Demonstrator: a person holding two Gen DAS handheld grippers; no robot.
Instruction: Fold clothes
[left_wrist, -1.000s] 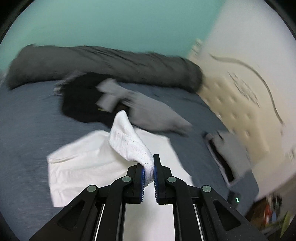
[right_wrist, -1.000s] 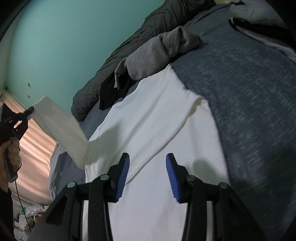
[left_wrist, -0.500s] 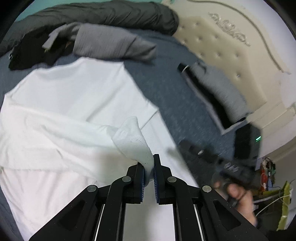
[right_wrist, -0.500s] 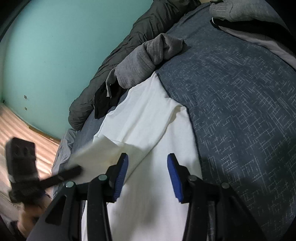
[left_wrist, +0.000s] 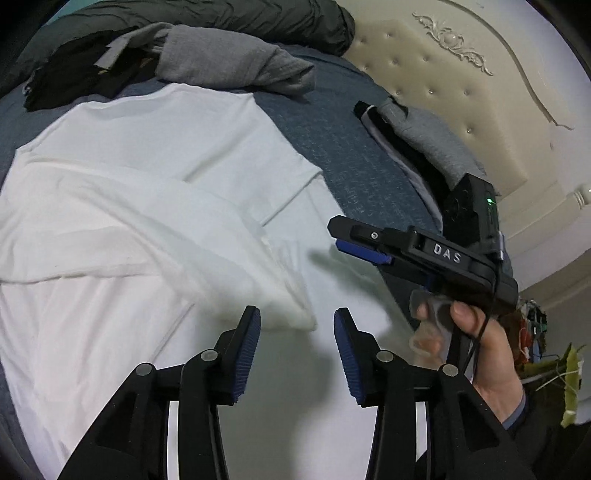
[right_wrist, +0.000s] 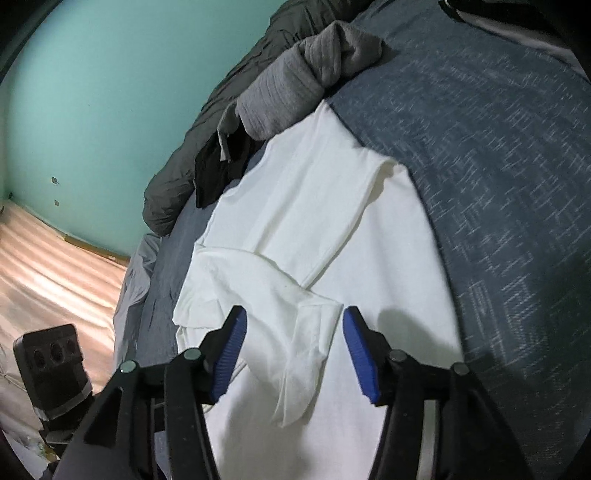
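Both grippers stand released: the left gripper (left_wrist: 297, 345) has just opened, dropping the white T-shirt (left_wrist: 155, 173) sleeve (left_wrist: 284, 310) just ahead of its jaws (fold laid); right gripper (right_wrist: 293, 349) widening too.

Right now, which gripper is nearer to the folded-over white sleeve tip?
Left. The left gripper hovers right at the sleeve tip, jaws just opened, nothing clamped. The right gripper is off to the side, above the shirt body, also open.
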